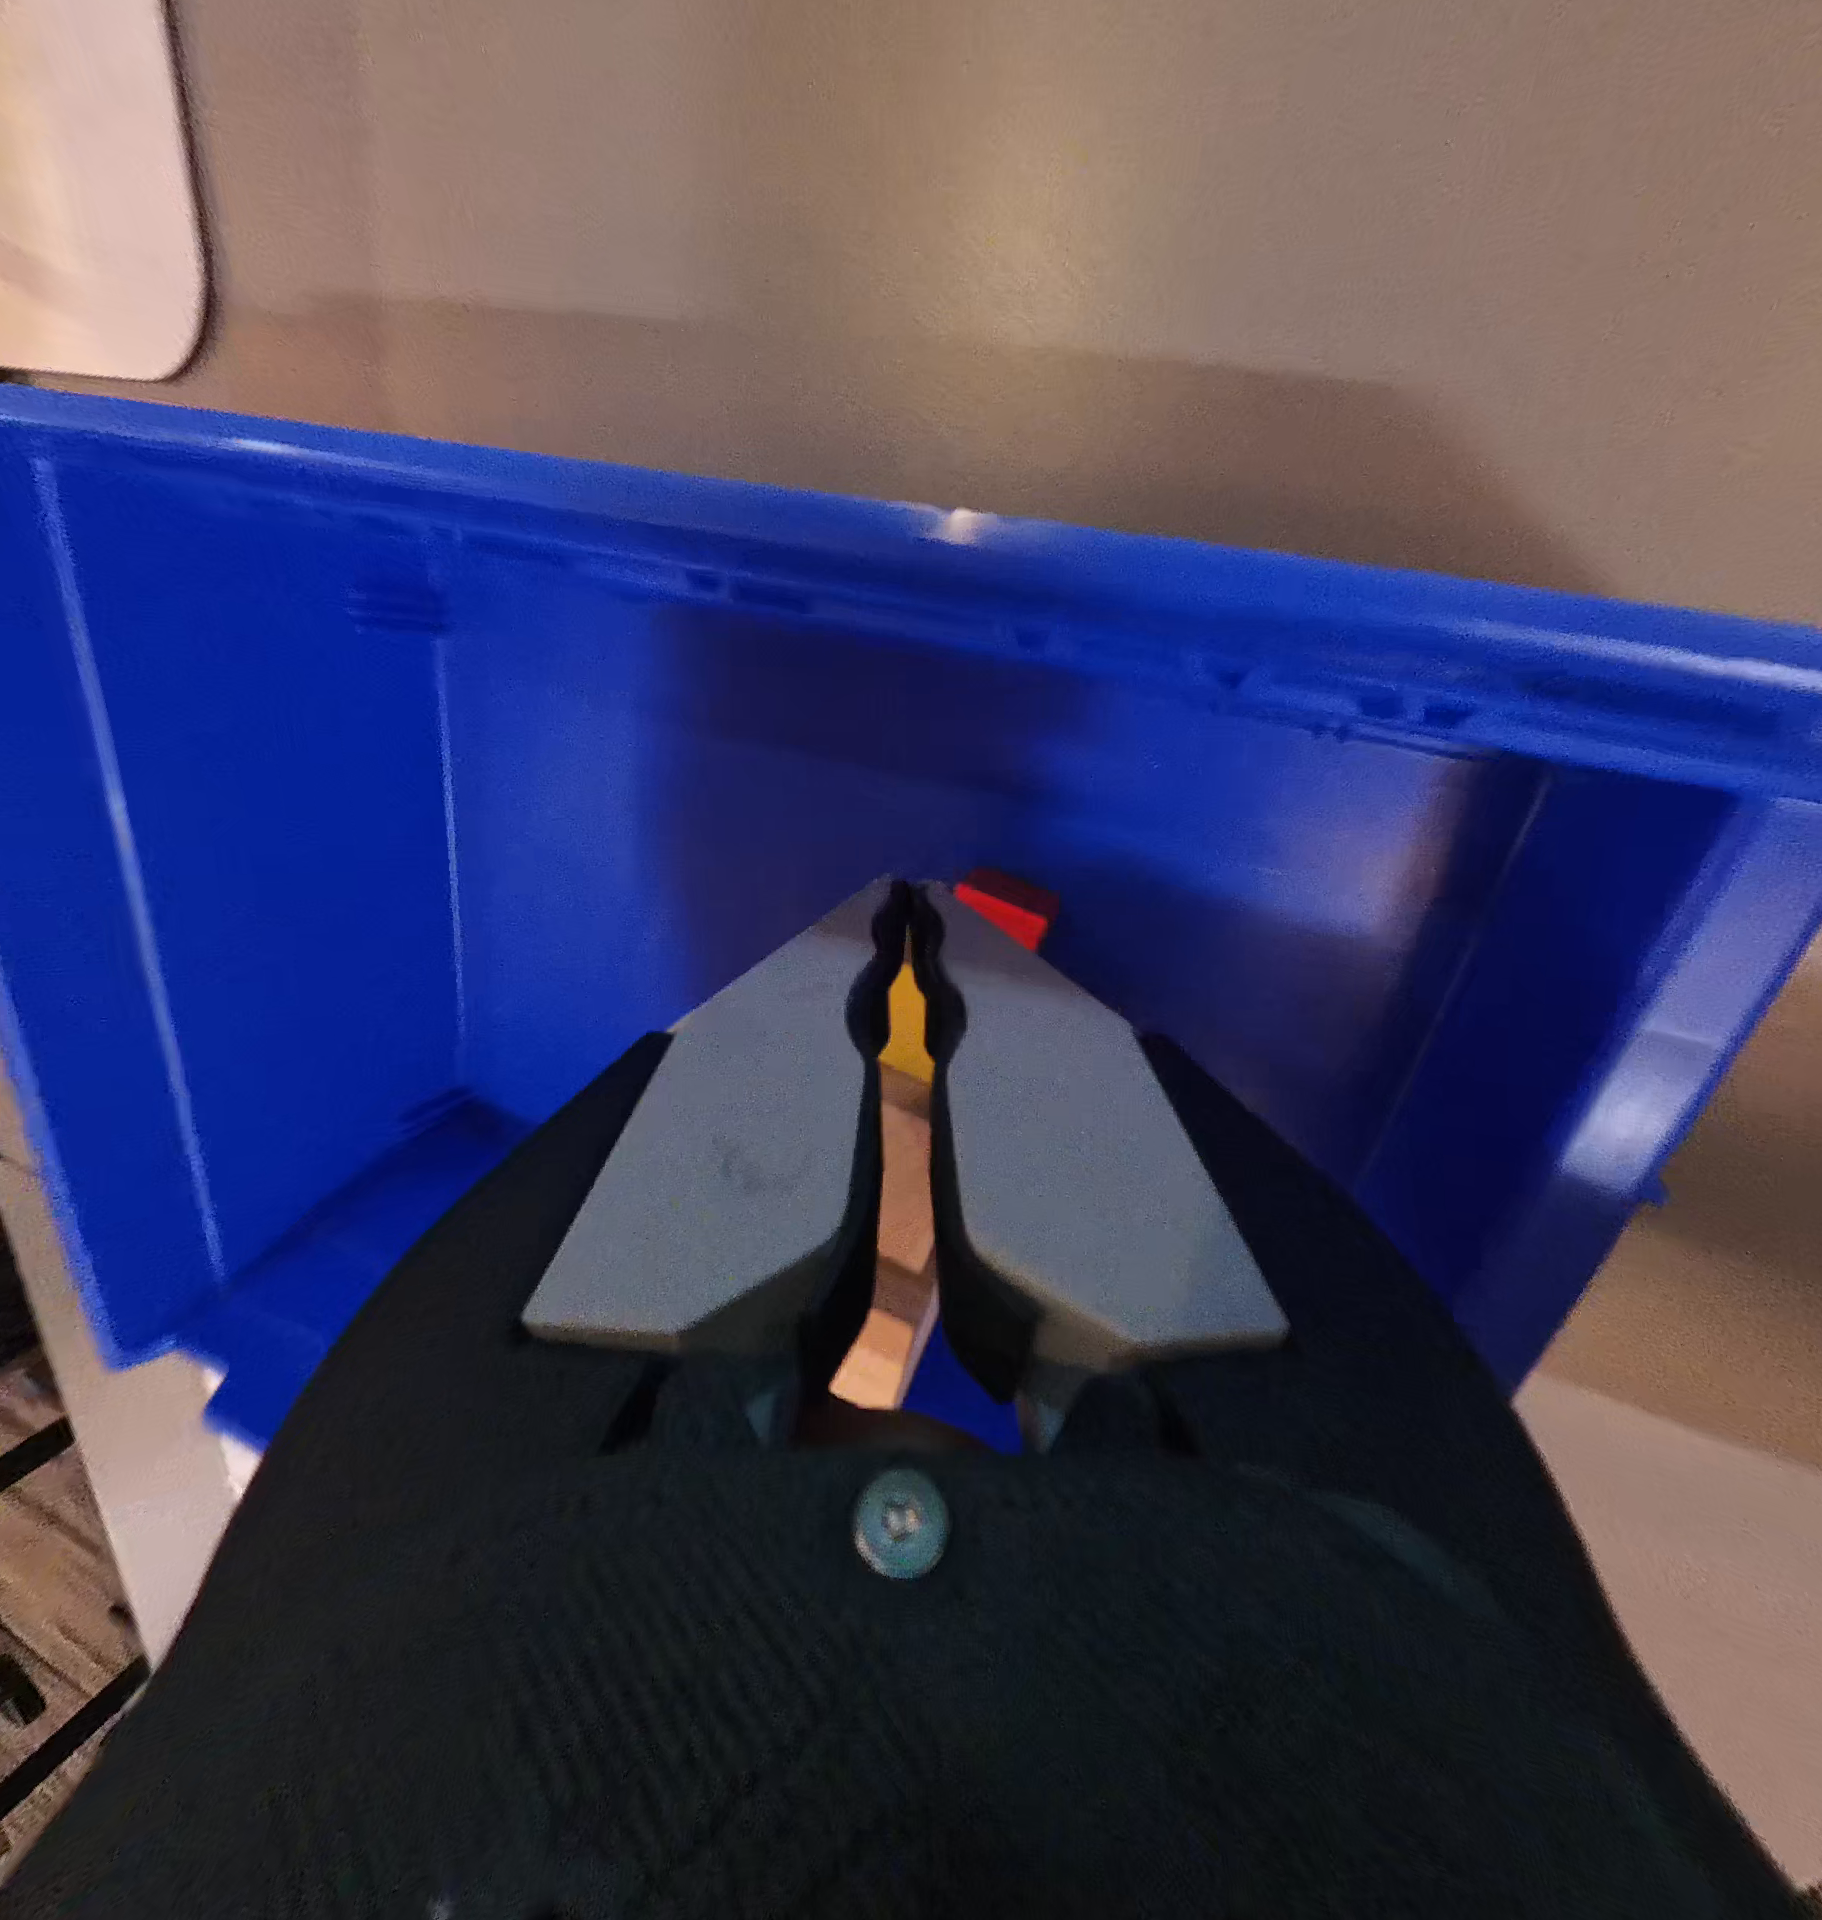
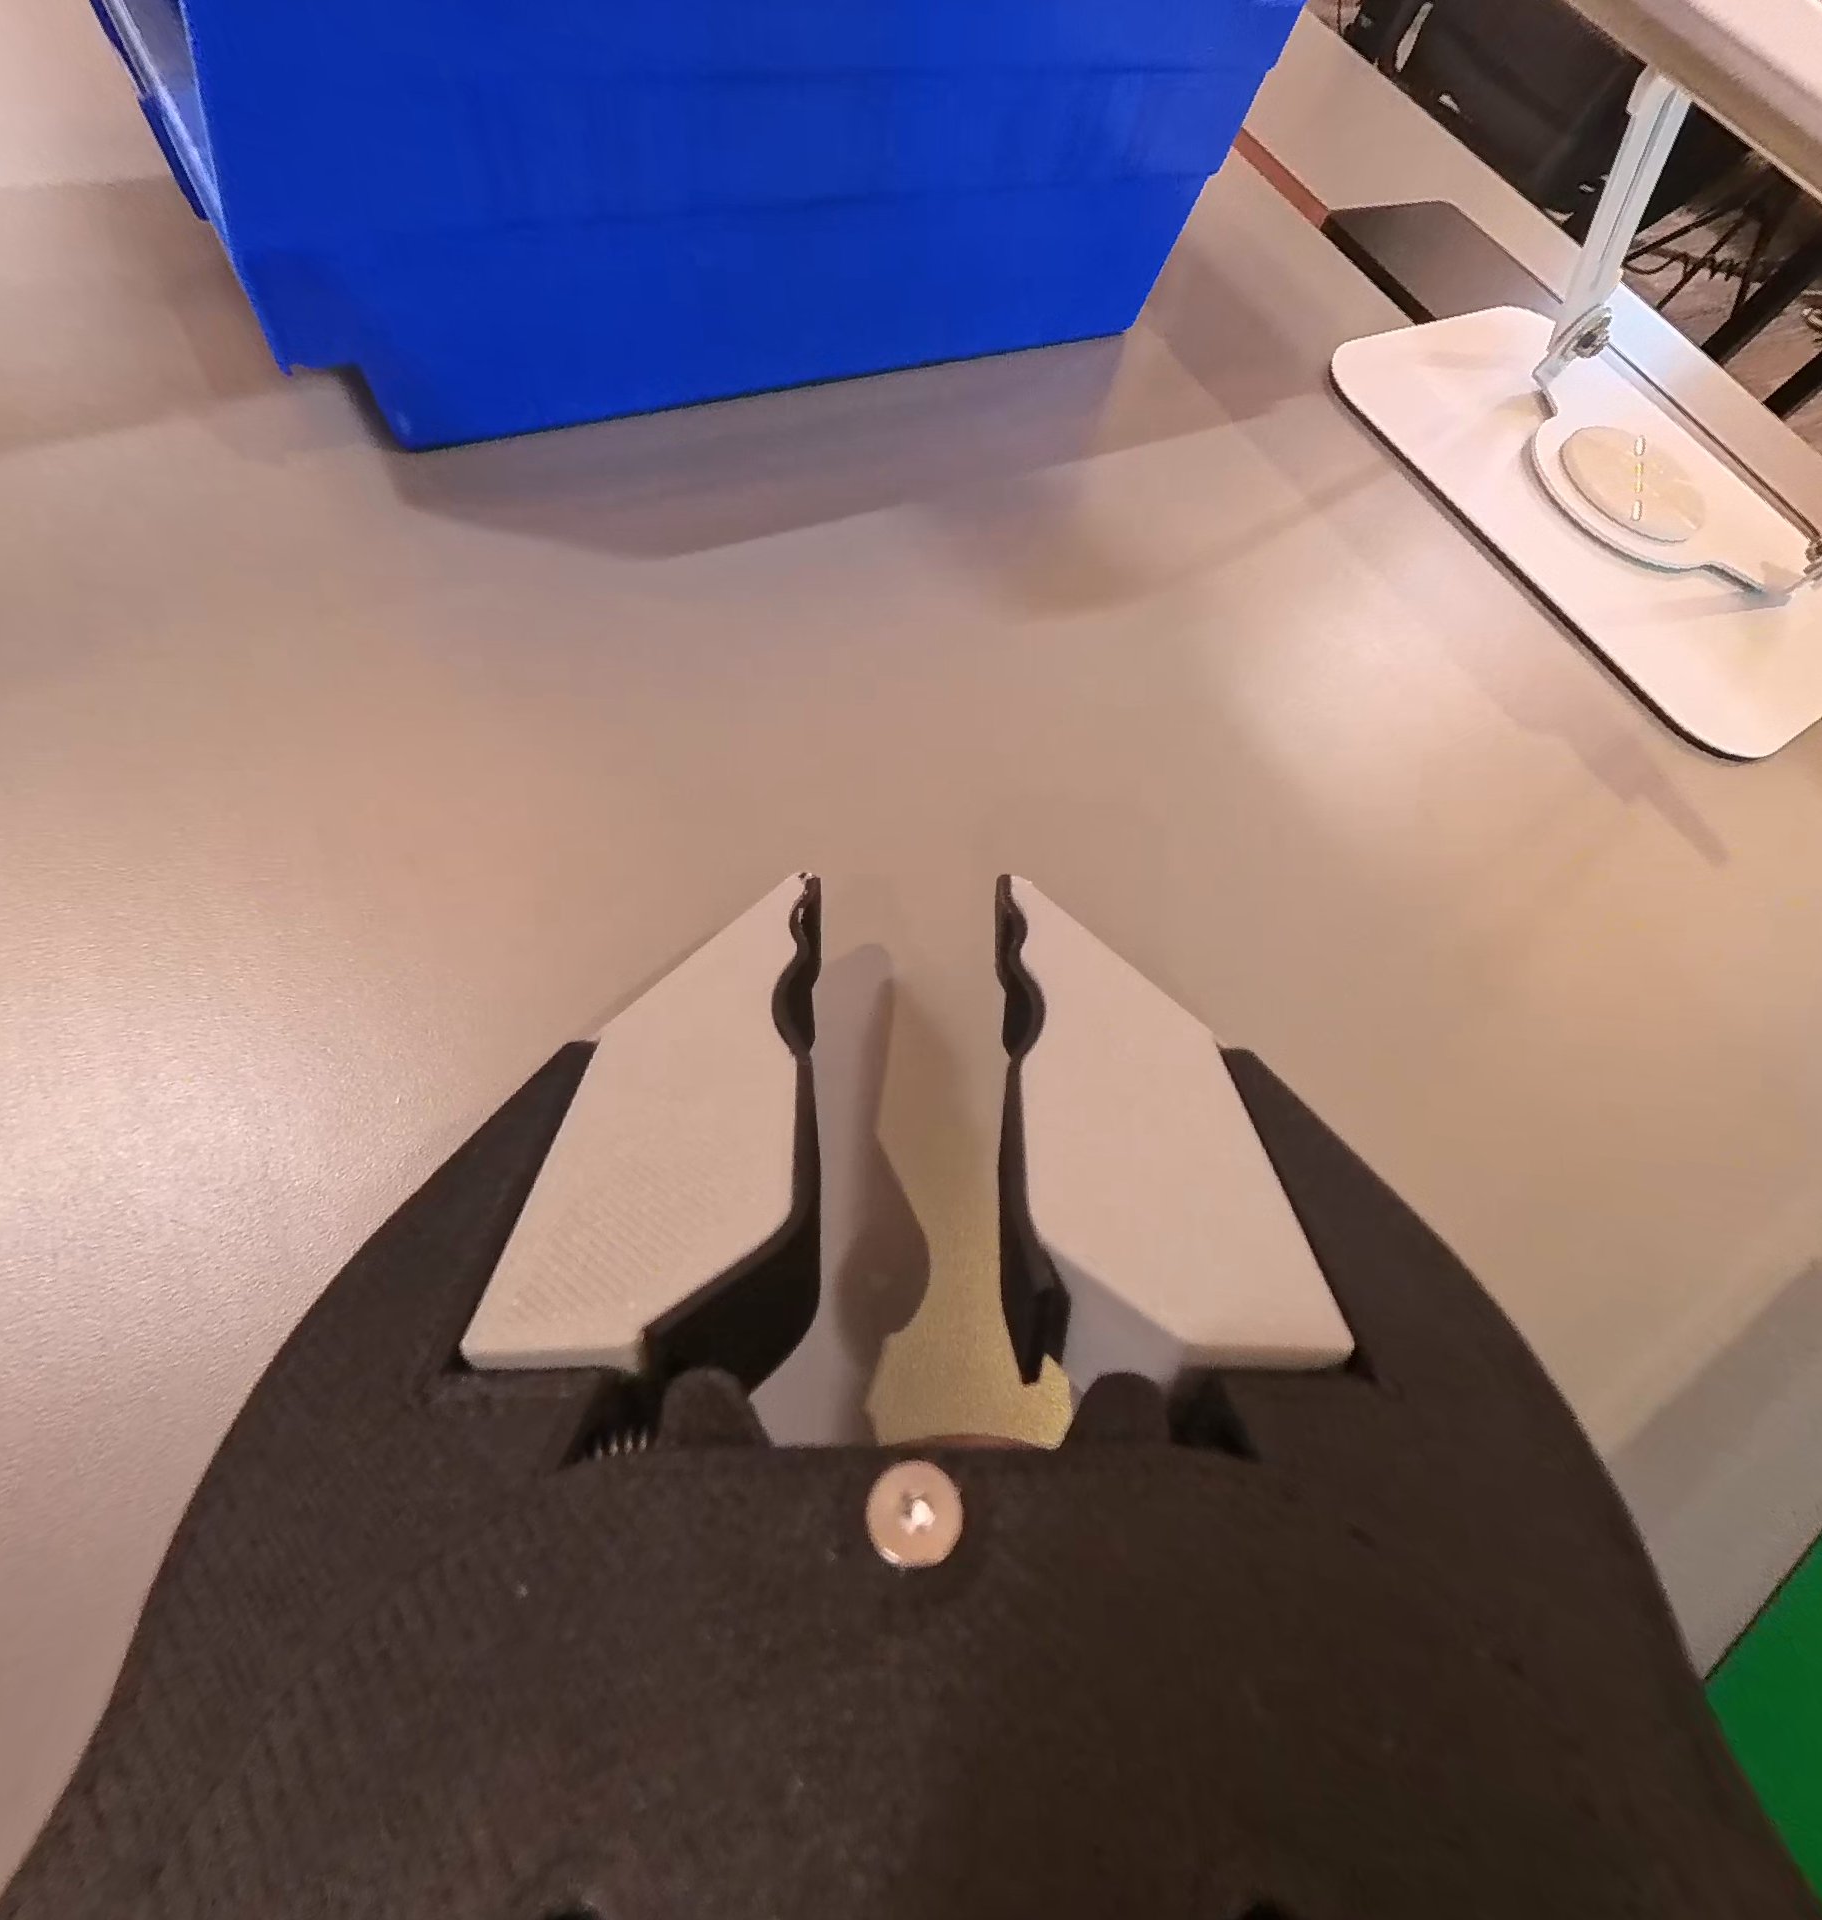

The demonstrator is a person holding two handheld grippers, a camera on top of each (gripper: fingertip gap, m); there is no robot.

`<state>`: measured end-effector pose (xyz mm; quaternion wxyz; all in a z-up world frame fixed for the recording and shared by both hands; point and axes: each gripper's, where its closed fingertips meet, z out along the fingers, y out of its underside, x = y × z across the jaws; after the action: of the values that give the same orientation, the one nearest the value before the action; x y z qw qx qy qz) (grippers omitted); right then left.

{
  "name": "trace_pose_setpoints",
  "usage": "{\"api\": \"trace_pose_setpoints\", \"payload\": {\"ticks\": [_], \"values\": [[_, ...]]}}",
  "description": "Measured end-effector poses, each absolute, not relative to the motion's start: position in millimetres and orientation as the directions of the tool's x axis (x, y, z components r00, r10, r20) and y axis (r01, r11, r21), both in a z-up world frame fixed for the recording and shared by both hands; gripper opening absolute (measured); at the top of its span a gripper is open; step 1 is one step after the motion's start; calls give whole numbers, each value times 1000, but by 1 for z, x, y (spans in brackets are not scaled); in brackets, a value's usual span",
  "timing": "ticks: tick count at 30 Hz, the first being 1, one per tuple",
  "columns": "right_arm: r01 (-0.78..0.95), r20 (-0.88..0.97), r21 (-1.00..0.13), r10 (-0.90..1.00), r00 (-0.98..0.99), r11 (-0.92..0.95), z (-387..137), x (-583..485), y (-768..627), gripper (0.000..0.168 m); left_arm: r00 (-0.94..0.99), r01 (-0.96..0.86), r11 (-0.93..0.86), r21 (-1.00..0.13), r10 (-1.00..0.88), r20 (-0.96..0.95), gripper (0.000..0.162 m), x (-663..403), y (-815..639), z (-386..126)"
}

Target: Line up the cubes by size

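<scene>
Inside the blue bin point(image 1: 263, 831) we held our left gripper point(image 1: 902, 894) pressed together, empty, red cube point(image 1: 1006, 904) just beyond its tips, perhaps yellow and wooden cubes underneath, our right gripper point(image 2: 907, 894) spread over the bare table point(image 2: 367, 779), white stand point(image 2: 1572, 540) to its right.

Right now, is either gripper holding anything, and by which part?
Nothing is held. The left gripper is shut and empty over the blue bin; the right gripper is open.

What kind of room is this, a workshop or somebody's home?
Probably a lab or office workspace, not a home. A blue plastic bin sits on a plain grey table, a white desk stand rests at its edge, and cables trail under a neighbouring table.
</scene>
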<state>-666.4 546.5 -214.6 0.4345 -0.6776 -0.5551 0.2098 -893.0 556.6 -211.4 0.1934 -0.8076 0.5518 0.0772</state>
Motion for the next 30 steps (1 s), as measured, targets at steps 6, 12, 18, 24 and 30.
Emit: {"api": "trace_pose_setpoints", "payload": {"ticks": [6, 12, 18, 24, 30], "values": [[575, 203, -818, 936, 286, 1, -216, -667, 544, 31, 387, -918, -329, -221, -865, -319, 33, -898, 546, -201], [585, 195, -811, 939, 282, -7, -221, -668, 544, 31, 323, -943, -279, -180, -895, -308, 35, -893, 542, -217], [585, 189, -811, 940, 285, -14, -222, -667, 545, 31, 312, -950, -291, -116, -913, -262, 33, -896, 543, -238], [577, 188, -817, 941, 282, -9, -220, -667, 544, 30, 292, -956, -284, -69, -922, -256, 22, -904, 541, -247], [559, 164, -829, 946, 278, -21, -217, -668, 542, 30, 271, -960, -222, -172, -893, -359, 20, -892, 542, -218]]}}
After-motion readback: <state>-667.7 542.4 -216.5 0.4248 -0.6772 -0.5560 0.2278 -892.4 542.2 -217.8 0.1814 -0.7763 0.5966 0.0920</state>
